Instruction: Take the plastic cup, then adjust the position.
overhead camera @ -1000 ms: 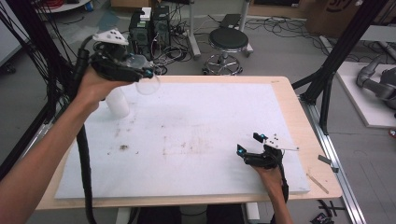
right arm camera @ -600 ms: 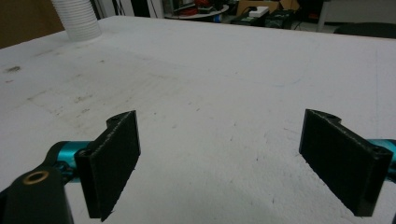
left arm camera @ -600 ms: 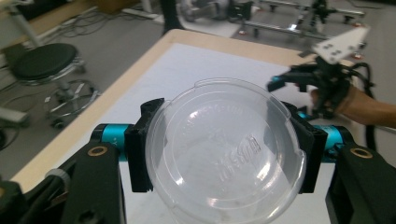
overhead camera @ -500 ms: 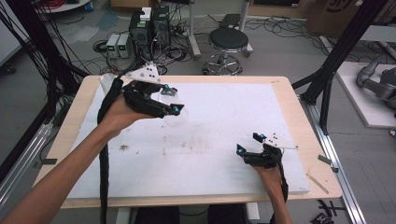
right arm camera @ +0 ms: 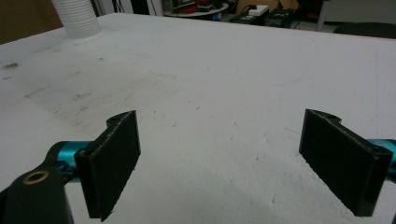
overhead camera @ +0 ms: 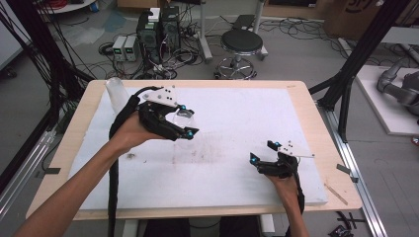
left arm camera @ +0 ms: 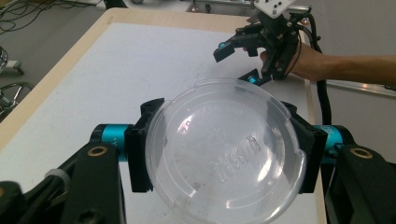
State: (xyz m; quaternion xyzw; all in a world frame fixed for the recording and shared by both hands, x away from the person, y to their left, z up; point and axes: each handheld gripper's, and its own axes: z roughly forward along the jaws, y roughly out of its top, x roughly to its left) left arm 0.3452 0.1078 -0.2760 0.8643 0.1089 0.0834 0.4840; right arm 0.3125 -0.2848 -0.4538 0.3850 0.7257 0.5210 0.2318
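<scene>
My left gripper (overhead camera: 187, 120) is shut on a clear round plastic lid (left arm camera: 224, 149), its black jaws pressing the rim from both sides (left arm camera: 140, 149). In the high view it hovers over the left-middle of the white mat (overhead camera: 232, 113), and the lid (overhead camera: 185, 117) shows faintly between the jaws. My right gripper (overhead camera: 263, 152) rests low near the mat's front right, open with nothing between its jaws (right arm camera: 219, 158). The left gripper view shows it farther off (left arm camera: 238, 60), held by a hand.
A stack of translucent white cups (overhead camera: 114, 91) stands at the mat's far left corner and also appears in the right gripper view (right arm camera: 77, 18). The wooden table edge (overhead camera: 316, 118) frames the mat. A stool (overhead camera: 241, 43) and computer boxes (overhead camera: 158, 27) sit beyond the table.
My left gripper has carried the clear lid from the cup stack at the far left toward the middle of the mat, lower and nearer. The right gripper has stayed put.
</scene>
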